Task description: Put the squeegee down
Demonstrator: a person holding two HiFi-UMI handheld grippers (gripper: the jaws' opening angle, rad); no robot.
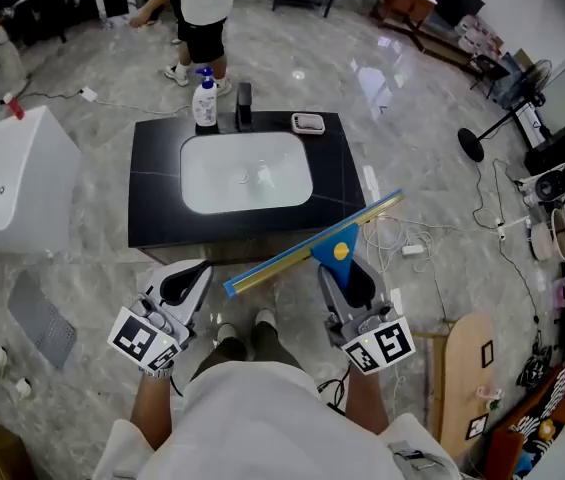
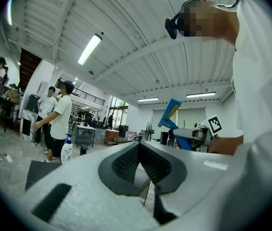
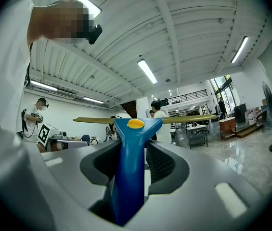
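The squeegee (image 1: 312, 251) is off the ground, held in the air just short of the near edge of the black surface (image 1: 157, 198), towards its right corner. Its long yellowish blade slants across in front of the person. It looks light and stiff, a blue plastic handle under a wide bar. That width would likely make it swing or tip if gripped off-centre, so the handle is the sensible place to hold it. The right tool (image 1: 347, 278) grips exactly there, with its jaws clamped on the blue handle and the blade above them. The left tool (image 1: 187, 283) carries nothing, and its pads meet at the tips. The white basin (image 1: 247, 173) fills the middle of the surface, and a pump bottle (image 1: 205, 103) stands at the far edge.
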